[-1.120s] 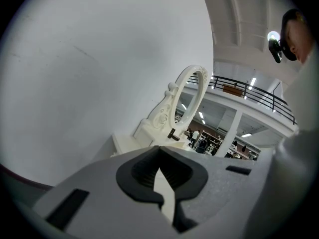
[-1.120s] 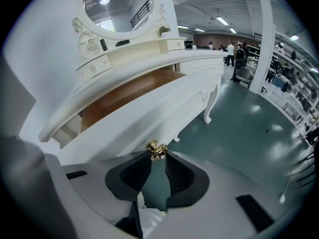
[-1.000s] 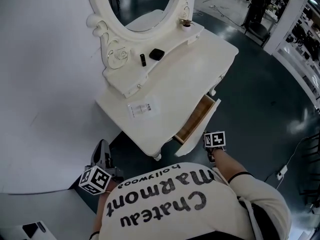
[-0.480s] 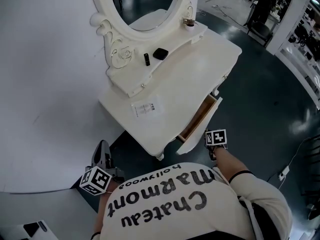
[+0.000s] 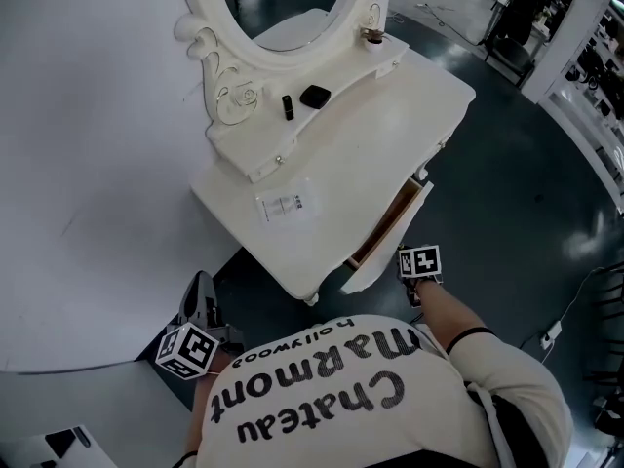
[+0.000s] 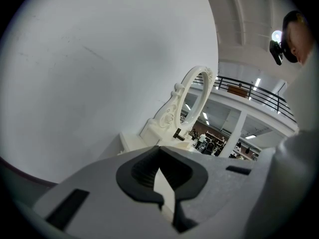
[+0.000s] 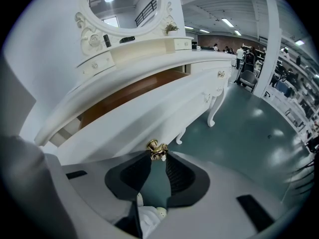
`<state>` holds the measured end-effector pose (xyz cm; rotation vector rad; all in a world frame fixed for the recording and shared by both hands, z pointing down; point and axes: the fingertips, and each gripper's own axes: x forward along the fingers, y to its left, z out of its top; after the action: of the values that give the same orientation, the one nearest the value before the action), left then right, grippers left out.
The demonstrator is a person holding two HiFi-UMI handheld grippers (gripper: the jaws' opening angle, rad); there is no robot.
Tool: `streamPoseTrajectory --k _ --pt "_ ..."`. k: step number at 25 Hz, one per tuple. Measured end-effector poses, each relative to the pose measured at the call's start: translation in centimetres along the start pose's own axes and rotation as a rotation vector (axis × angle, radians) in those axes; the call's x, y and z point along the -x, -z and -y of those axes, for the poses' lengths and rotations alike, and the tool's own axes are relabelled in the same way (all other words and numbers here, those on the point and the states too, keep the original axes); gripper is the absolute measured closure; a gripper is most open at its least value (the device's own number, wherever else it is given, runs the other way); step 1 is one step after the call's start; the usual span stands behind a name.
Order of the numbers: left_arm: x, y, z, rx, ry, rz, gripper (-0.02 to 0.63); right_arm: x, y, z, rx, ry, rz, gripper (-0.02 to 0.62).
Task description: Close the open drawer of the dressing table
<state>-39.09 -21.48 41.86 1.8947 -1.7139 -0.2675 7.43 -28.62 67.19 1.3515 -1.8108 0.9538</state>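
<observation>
The right gripper (image 7: 158,158), angled steeply down on an outstretched forearm, has its jaws narrowed onto the brass knob (image 7: 157,149) of the drawer (image 5: 386,232), which stands partly pulled out at the dressing table's (image 5: 370,135) right front, showing its brown inside. The left gripper (image 6: 159,152) is held low off the table's left front corner, roughly level, jaws together and empty, facing the white backdrop (image 5: 88,144) behind the table. Dark teal floor (image 5: 507,193) spreads right of the table, a printed label (image 5: 285,205) on its top is too small to read, and the person's shirt (image 5: 322,383) reads "Chateau Marmont Hollywood"
</observation>
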Motion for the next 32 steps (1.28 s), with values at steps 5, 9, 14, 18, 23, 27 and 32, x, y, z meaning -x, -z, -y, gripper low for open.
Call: streamPoseTrajectory --k 5,9,14,18,23,27,32 --pt "0.0 1.1 0.3 0.015 -0.013 -0.013 0.598 -0.3 -0.5 -0.3 0.019 -0.016 -0.002 0.483" --pt "0.6 2.0 0.5 0.031 -0.044 -0.017 0.598 -0.7 -0.6 -0.6 0.032 -0.035 -0.012 0.482" --pt "1.6 2.5 1.3 0.046 -0.087 -0.004 0.598 -0.8 -0.9 -0.9 0.053 -0.065 -0.037 0.480" --pt "2.3 3.3 1.7 0.068 -0.128 0.008 0.598 -1.2 -1.5 -1.4 0.059 -0.096 -0.043 0.479" --pt "3.4 4.3 2.1 0.087 -0.172 0.017 0.598 -1.7 -2.3 -2.0 0.084 -0.130 -0.054 0.477" --pt "4.2 4.5 2.4 0.092 -0.195 0.032 0.598 -2.0 -2.5 -2.2 0.101 -0.146 -0.063 0.476" --pt "5.3 4.4 2.5 0.095 -0.221 0.056 0.598 -2.2 -2.7 -2.5 0.114 -0.159 -0.070 0.476"
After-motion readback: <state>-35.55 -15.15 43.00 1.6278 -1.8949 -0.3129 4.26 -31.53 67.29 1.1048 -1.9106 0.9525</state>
